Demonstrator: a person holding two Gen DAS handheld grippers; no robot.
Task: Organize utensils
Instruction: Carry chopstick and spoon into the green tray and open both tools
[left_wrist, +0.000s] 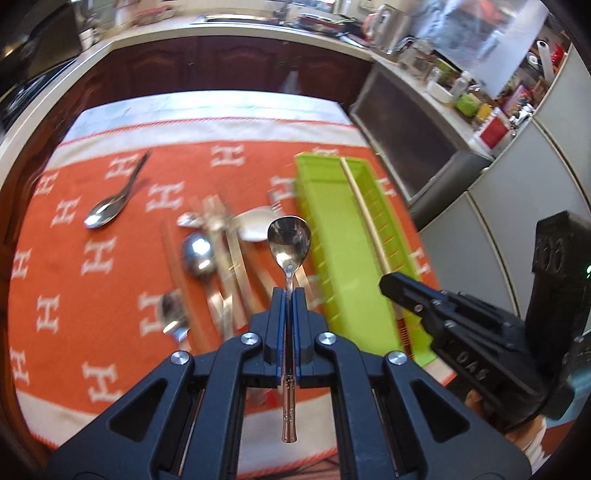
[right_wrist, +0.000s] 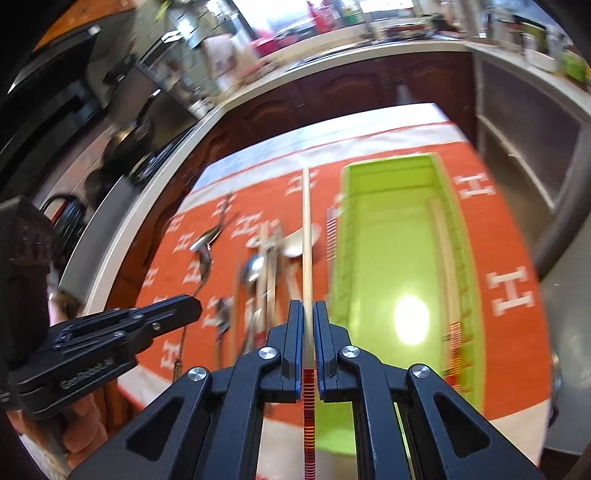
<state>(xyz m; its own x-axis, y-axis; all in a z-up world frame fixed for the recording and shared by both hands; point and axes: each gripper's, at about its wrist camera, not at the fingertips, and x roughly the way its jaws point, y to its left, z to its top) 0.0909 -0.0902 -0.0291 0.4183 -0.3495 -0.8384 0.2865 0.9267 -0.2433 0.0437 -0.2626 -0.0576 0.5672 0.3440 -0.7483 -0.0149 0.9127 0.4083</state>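
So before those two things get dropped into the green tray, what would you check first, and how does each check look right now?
1. Left hand-held gripper shut on the spoon: ok.
2. Right hand-held gripper shut on the chopstick: ok.
3. Green tray has free room: ok, only one chopstick lies along its right side.
4. Spoon lifted clear of the utensil pile: ok.
5. Held chopstick over the tray: not ok, it points left of it.
6. Which compartment takes spoons: cannot tell.
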